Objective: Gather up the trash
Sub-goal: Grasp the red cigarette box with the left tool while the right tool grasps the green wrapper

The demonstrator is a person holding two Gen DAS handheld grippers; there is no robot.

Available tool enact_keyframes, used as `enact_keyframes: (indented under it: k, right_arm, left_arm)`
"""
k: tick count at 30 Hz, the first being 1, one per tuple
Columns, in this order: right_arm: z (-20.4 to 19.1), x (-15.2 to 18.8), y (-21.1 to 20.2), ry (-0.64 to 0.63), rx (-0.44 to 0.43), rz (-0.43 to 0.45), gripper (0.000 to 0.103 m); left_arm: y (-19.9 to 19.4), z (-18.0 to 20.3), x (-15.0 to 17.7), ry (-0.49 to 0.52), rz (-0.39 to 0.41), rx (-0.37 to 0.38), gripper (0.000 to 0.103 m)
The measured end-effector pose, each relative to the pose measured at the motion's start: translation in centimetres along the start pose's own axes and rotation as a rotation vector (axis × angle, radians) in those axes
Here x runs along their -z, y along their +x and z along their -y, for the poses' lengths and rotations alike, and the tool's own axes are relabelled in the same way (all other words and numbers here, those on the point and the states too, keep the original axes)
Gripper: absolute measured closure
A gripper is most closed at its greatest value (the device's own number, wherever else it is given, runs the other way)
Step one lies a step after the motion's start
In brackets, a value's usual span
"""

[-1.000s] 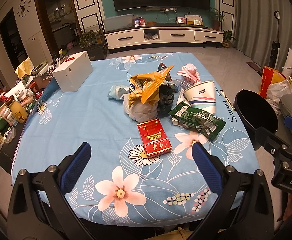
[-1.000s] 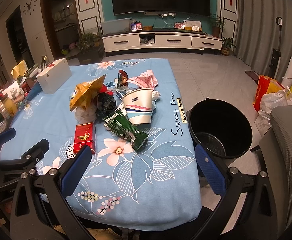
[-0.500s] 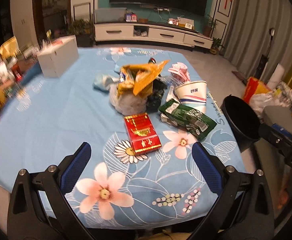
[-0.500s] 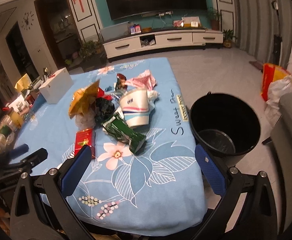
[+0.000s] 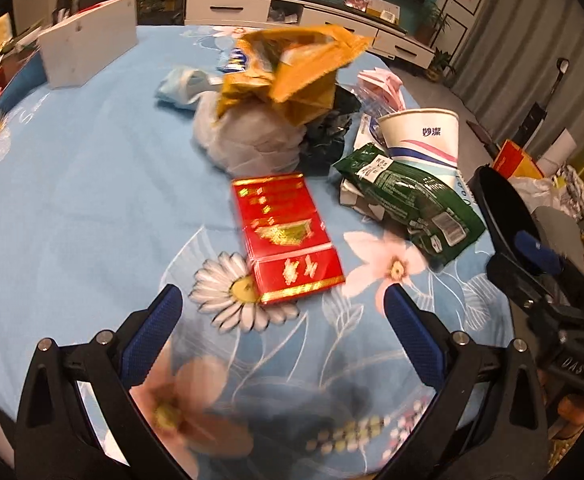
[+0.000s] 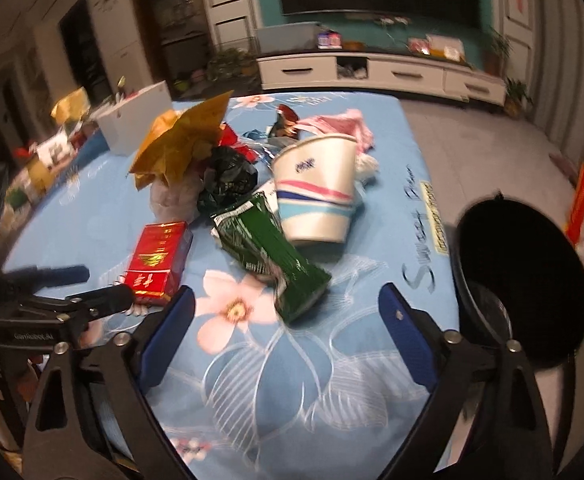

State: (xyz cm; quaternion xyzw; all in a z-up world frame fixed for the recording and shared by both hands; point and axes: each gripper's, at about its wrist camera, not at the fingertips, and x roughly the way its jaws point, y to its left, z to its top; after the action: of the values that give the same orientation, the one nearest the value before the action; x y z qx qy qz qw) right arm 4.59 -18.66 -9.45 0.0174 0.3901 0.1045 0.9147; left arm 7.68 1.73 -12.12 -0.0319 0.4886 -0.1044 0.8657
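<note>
1. We see a table under a blue floral tablecloth in a living room, with a white TV cabinet along the far wall and a white box near the table's far left corner.
2. A black trash bin stands on the floor just beside the table's right edge.
3. The trash sits piled around the table's middle: a red carton, a green wrapper, a paper cup, an orange bag atop a grey plastic bag.
4. Our left gripper hangs above the near edge, fingers spread wide, the red carton just ahead between them, untouched.
5. Our right gripper is likewise spread and holds nothing; the green wrapper's end lies between its fingertips.
</note>
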Motion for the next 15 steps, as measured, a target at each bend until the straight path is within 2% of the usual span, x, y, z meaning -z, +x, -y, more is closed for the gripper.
enact_keyframes:
  k: [3, 5, 6, 8, 9, 11, 12, 13, 15]
  right_arm:
    - [0.0, -0.6, 2.5, -0.042, 0.002, -0.033, 0.027]
    - [0.1, -0.9, 3.8, -0.050, -0.009, -0.052, 0.039]
    - [0.1, -0.9, 4.4, -0.055, -0.009, -0.063, 0.043]
    - [0.2, -0.9, 5.1, -0.055, -0.019, -0.086, 0.064]
    - [0.2, -0.8, 5.3, -0.052, -0.028, -0.091, 0.067]
    - [0.1, -0.5, 5.2, -0.052, -0.050, -0.095, 0.075]
    - [0.1, -0.3, 5.0, -0.049, -0.059, -0.096, 0.077]
    - [0.0, -0.2, 4.8, -0.047, -0.068, -0.095, 0.081]
    - [-0.1, 0.1, 4.1, -0.043, -0.086, -0.089, 0.082]
  left_arm:
    - [1.8, 0.9, -0.9, 0.028, 0.003, -0.058, 0.003]
    - [2.8, 1.1, -1.3, 0.035, -0.003, -0.091, 0.004]
    - [3.4, 1.2, -1.4, 0.037, -0.013, -0.098, 0.007]
    - [3.9, 1.3, -1.4, 0.038, -0.030, -0.108, 0.022]
    - [4.2, 1.4, -1.4, 0.042, -0.037, -0.109, 0.025]
    - [4.4, 1.0, -1.4, 0.040, -0.047, -0.105, 0.038]
    - [4.3, 1.0, -1.3, 0.044, -0.040, -0.115, 0.044]
    - [4.1, 0.9, -1.2, 0.045, -0.036, -0.112, 0.044]
    - [3.5, 0.7, -0.8, 0.038, -0.026, -0.094, 0.045]
